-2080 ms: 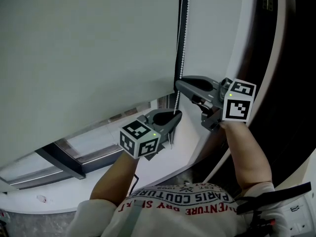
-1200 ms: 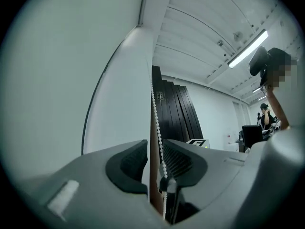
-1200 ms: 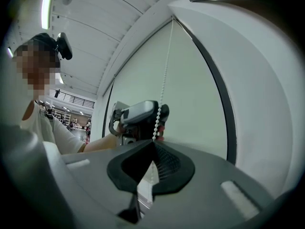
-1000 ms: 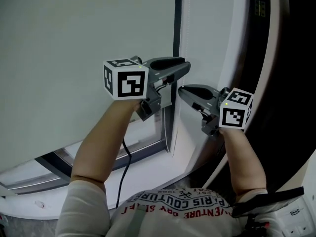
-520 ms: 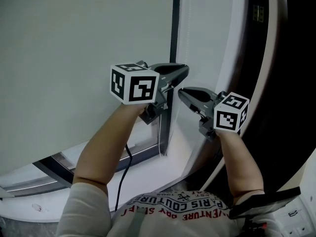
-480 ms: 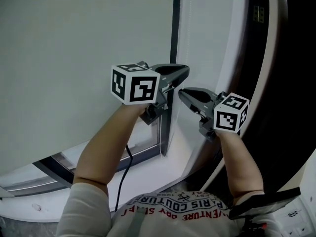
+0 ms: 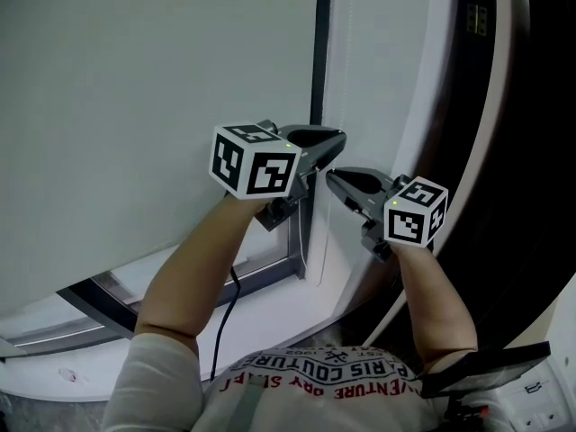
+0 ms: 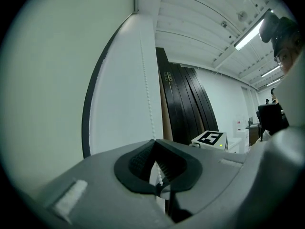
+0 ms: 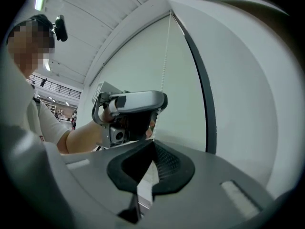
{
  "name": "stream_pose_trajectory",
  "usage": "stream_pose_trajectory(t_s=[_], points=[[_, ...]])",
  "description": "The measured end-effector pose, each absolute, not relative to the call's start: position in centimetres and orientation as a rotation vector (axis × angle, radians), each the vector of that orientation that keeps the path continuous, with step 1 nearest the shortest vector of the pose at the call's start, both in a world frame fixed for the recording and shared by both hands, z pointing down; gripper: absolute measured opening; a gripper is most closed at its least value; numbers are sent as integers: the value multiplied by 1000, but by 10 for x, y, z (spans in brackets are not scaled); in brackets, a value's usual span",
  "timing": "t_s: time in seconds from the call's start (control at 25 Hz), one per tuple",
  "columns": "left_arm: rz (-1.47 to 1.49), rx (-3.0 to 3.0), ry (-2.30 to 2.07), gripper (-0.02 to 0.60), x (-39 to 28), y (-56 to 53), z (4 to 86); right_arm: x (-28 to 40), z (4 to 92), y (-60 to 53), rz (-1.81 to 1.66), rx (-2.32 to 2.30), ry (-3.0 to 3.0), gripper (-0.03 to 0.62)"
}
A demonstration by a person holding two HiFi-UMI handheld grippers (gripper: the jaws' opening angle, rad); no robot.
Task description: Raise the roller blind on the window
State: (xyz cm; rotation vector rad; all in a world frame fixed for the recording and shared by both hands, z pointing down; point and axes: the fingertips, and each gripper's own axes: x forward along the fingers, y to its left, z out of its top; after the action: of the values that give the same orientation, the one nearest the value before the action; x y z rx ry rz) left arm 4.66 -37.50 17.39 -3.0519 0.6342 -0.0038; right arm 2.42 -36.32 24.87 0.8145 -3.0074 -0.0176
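Your left claw (image 7: 338, 139) was pressed together on the thin white beaded pull chain (image 8: 148, 101), which ran straight up from its tips. Your right claw (image 7: 331, 177) was also pressed together, just below and right of the left one; I couldn't make out whether it pinched the chain.

To pull well here, I'd judge you needed a straight draw down along the chain's own line, with no sideways tug, and one grip firm before the other let go.

Both forearms reached forward with the claws pointing level at the window. The pale grey-green fabric roller blind (image 7: 153, 88) hung left of the left claw, its bottom edge lower than both claws.
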Motion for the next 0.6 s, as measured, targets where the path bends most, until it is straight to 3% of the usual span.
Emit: stream_pose_trajectory(t_s=[0.6], points=[[-140, -3091, 759, 11, 34, -369, 283, 13, 352, -357, 16, 882, -2848, 6]])
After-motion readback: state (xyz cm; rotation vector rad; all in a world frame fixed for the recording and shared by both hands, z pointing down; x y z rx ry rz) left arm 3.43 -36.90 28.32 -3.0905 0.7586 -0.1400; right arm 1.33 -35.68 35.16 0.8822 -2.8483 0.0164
